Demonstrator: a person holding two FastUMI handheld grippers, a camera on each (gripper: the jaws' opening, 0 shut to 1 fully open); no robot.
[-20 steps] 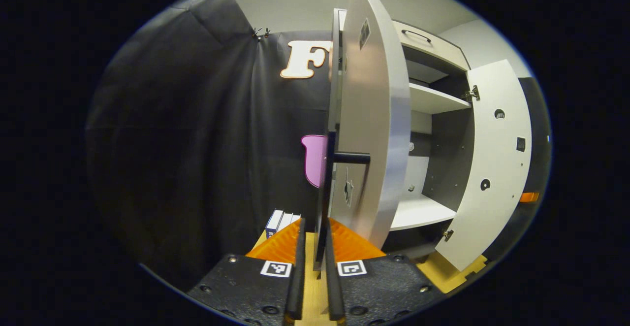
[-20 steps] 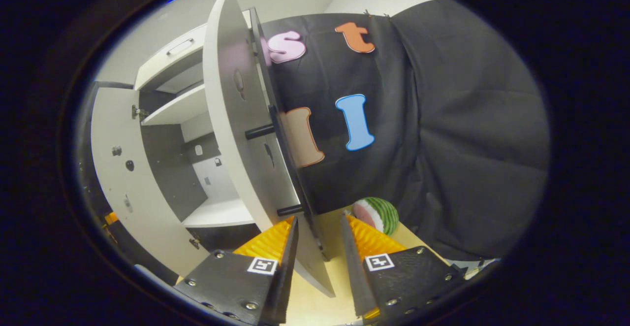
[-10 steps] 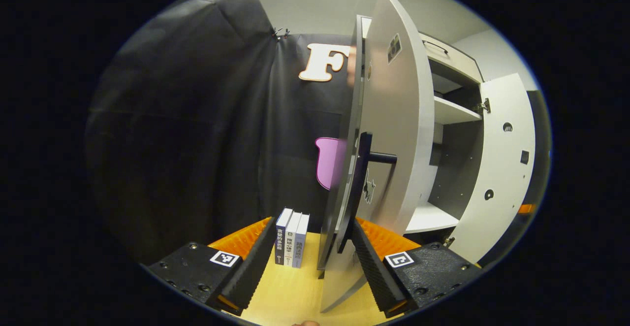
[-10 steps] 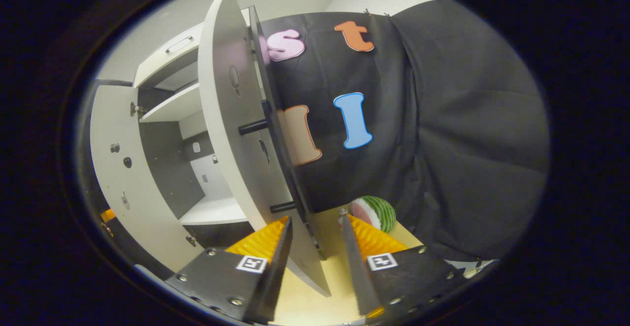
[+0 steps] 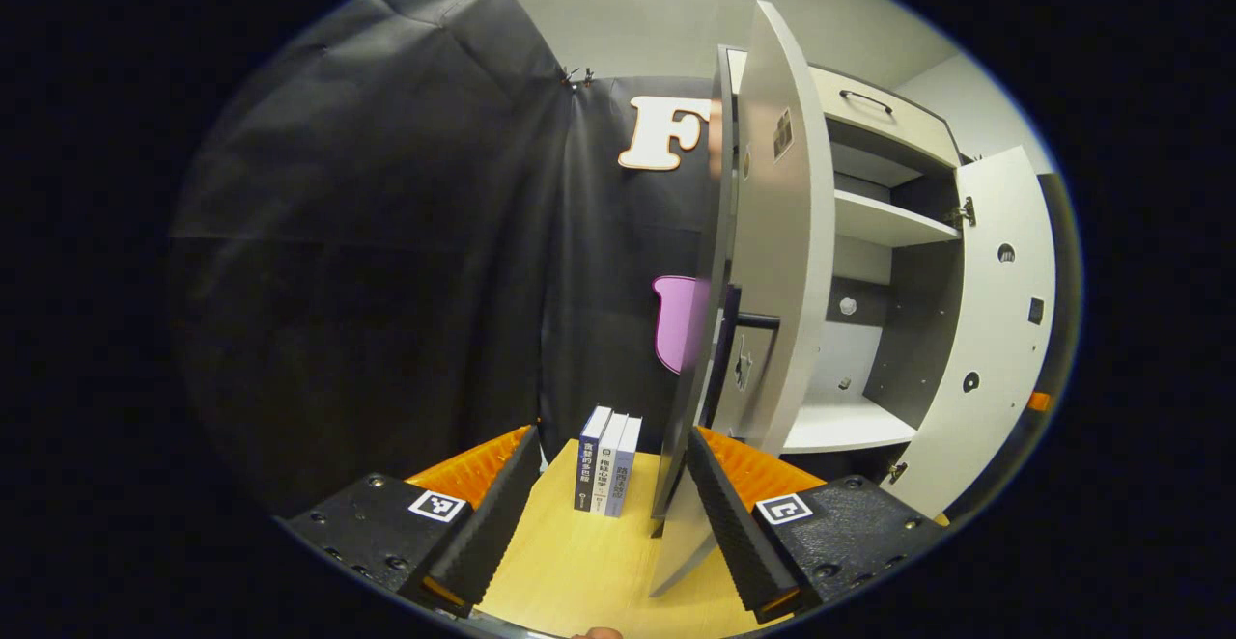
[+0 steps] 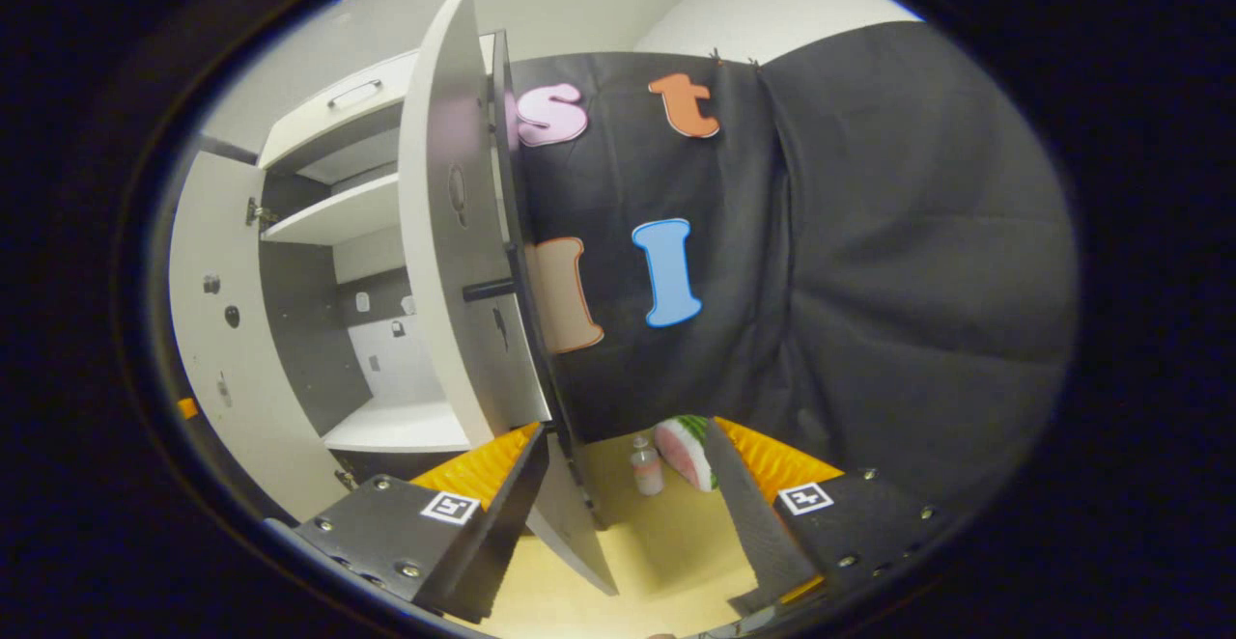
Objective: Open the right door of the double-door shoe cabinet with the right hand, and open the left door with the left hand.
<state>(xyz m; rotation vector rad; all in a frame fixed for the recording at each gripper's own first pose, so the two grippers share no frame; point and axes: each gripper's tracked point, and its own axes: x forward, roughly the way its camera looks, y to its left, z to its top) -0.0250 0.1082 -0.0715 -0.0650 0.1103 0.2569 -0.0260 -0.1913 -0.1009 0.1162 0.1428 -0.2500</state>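
Note:
Both doors of the white shoe cabinet (image 5: 884,224) stand wide open. In the left gripper view the left door (image 5: 782,263) is edge-on just right of centre, its black bar handle (image 5: 726,359) free. My left gripper (image 5: 613,518) is open, a short way back from that handle, its right finger (image 5: 734,523) near the door's lower edge. The right door (image 5: 999,330) hangs open at the far right. In the right gripper view the right door (image 6: 439,263) is edge-on with its handle (image 6: 488,289) free, and my right gripper (image 6: 628,523) is open below it. The left door (image 6: 217,349) is at the far left.
Three upright books (image 5: 608,460) stand on the wooden floor (image 5: 579,571) left of the left door. A watermelon slice (image 6: 686,451) and a small bottle (image 6: 645,465) sit on the floor beside the right door. Black cloth walls close both sides.
My left gripper let go of the left door's handle, opened wide and drew back. My right gripper opened wider and drew back from the right door's handle.

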